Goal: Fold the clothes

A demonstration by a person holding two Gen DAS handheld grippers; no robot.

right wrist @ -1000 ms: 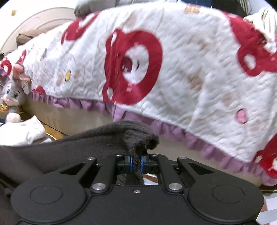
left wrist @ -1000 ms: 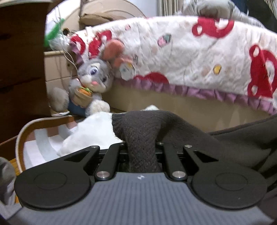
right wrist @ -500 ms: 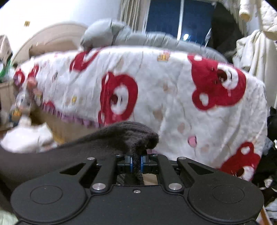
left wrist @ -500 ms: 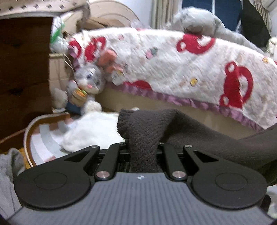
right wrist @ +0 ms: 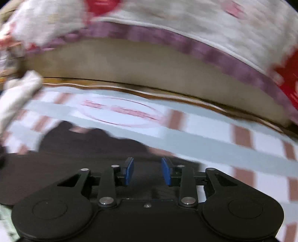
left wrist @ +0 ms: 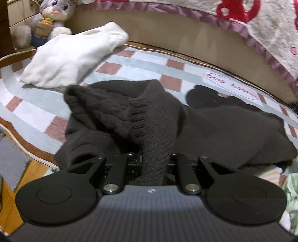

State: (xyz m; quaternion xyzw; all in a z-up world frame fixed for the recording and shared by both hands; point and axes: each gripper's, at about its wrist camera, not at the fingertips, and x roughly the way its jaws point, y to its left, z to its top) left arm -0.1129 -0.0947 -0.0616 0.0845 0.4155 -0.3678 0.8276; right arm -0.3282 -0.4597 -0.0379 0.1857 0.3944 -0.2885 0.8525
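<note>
Knitwear first: in the left wrist view a dark brown ribbed knitted sweater (left wrist: 149, 115) is seen slumped in a heap on the checked grey, white and brick-red mat (left wrist: 141, 61), with one thick fold running straight back into the left gripper (left wrist: 155, 162). That gripper is clamped nearly closed on the fold, so the knit is pinched between its jaws. A folded white garment (left wrist: 70, 55) is parked further back on the same mat, near a grey plush rabbit (left wrist: 52, 16), and a white quilt with red bear prints and a purple frill (left wrist: 260, 33) is draped over the bed edge behind.

Over in the right wrist view things are badly smeared, so detail is limited. The right gripper (right wrist: 147, 172) is seen with its blue pads (right wrist: 129, 170) standing apart, having just been opened, and nothing is gripped between them. Dark fabric is seen below and in front of the jaws, apparently lying loose on the mat.

Trouble spots, as judged from here: with only one side pinched, the sweater could get dragged into a lopsided bunch if the left side is pulled before the right corner is laid flat. The heap is already rumpled, so creases might be locked into any fold made over it. The white garment sits near enough that it could be nudged or swept by a sleeve being spread out.
</note>
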